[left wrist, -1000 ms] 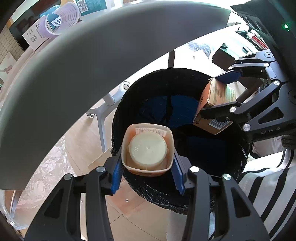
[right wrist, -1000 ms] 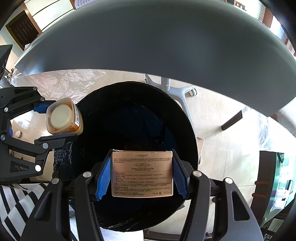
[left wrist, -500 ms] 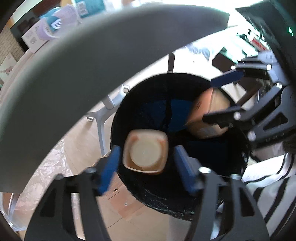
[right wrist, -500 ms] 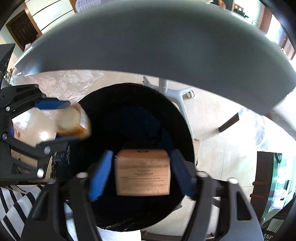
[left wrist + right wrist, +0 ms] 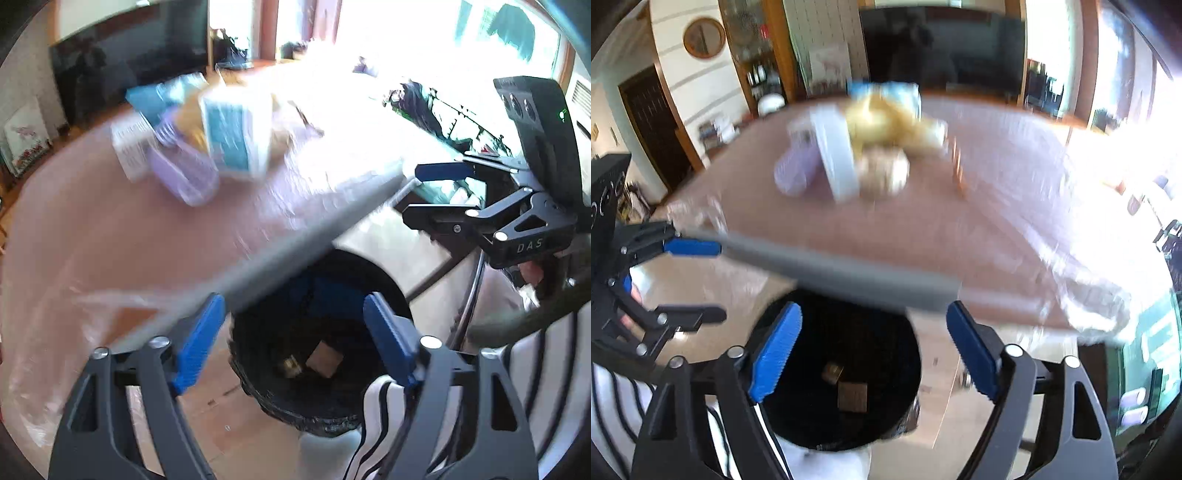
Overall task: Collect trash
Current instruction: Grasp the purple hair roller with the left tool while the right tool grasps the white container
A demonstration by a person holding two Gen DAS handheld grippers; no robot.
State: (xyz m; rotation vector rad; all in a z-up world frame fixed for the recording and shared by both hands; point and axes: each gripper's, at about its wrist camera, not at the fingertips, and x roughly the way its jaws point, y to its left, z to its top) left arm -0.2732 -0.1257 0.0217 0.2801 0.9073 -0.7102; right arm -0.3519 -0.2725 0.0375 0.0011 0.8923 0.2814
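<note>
both grippers point(image 5: 293, 341) point(image 5: 873, 349) spread, empty; bin point(image 5: 812, 435) at 6 o'clock; swinging fast toward worktop point(image 5: 923, 229) pile point(image 5: 864, 155) risks clipping the edge

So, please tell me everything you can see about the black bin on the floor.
The bin is round, black and open-topped, apparently lined with a dark bag; its rim looks crinkled. It stands upright on the pale floor, partly under the table edge. At its bottom lie a tan box and a smaller jar, blurred. Both tongs, left and right, hang open above it, not touching.
</note>
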